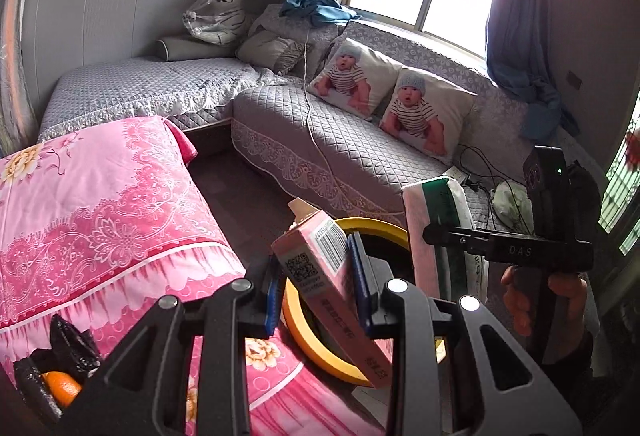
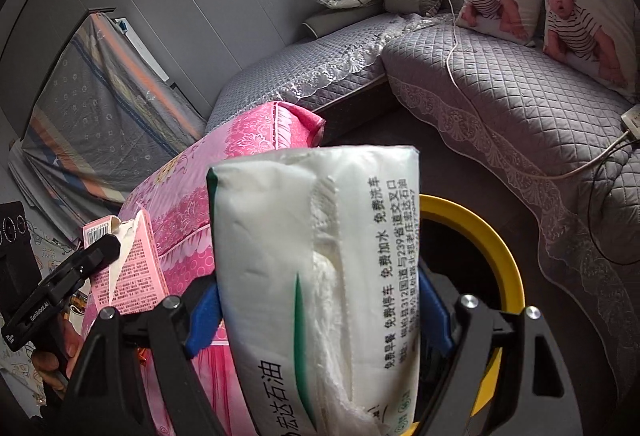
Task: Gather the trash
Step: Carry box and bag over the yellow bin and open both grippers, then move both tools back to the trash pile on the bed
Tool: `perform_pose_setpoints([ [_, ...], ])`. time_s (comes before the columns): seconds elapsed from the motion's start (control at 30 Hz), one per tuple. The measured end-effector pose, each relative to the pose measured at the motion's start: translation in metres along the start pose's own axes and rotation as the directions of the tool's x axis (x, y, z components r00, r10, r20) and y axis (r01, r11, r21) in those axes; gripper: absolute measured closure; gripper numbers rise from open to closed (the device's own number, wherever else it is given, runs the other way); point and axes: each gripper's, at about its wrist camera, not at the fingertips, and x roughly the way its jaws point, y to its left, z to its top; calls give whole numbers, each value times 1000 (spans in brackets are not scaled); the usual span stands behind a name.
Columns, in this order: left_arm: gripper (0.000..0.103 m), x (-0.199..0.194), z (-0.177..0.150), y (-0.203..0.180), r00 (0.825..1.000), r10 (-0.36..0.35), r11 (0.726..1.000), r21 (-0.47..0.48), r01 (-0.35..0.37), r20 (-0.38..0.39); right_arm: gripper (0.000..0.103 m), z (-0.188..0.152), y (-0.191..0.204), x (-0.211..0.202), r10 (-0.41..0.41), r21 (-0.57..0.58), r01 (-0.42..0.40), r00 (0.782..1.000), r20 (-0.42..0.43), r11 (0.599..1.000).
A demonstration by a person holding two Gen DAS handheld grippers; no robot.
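My left gripper [image 1: 316,284] is shut on a pink carton [image 1: 320,268] with a barcode and torn top, held tilted over the yellow-rimmed bin [image 1: 296,320]. The carton also shows in the right wrist view [image 2: 132,268], far left. My right gripper [image 2: 320,308] is shut on a white tissue pack [image 2: 316,276] with green stripe and Chinese print, held above the bin's yellow rim [image 2: 488,236]. The pack shows in the left wrist view [image 1: 436,220], right of the carton, with the right gripper [image 1: 436,232] around it.
A table with a pink floral cloth [image 1: 92,208] stands left of the bin; a black bag with an orange [image 1: 60,384] lies on it. A grey quilted corner sofa [image 1: 352,140] with baby-print pillows [image 1: 420,112], cables and a power strip [image 2: 632,116] runs behind.
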Motion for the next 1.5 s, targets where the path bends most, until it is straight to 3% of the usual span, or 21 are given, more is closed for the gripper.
perform_pose_setpoints([
  [0.37,75,64,-8,-22,997,3,1000,18,-2,-74,26,-10,-40,28,-55,100,59,998,-42,993],
  [0.87,72,106,-17,-32,990,1,1000,13,1,-141,25,-15,-62,40,-63,155,75,995,-82,985],
  [0.97,62,107,-16,-29,991,18,1000,-1,-18,-134,22,-14,-65,38,-74,172,87,994,-77,981],
  [1.07,29,102,-16,-23,993,25,999,-34,-29,-115,19,-11,-74,35,-82,221,98,993,-81,970],
  [1.17,26,100,-15,-20,994,21,999,-44,-25,-109,17,-10,-84,29,-89,250,104,994,-70,963],
  [1.27,12,93,-16,-18,996,42,997,-64,-47,-79,15,-10,-87,20,-81,266,90,996,-44,960],
  [1.5,9,52,-13,-6,993,116,987,-112,-116,-6,14,-9,-79,2,-89,244,86,996,4,966],
])
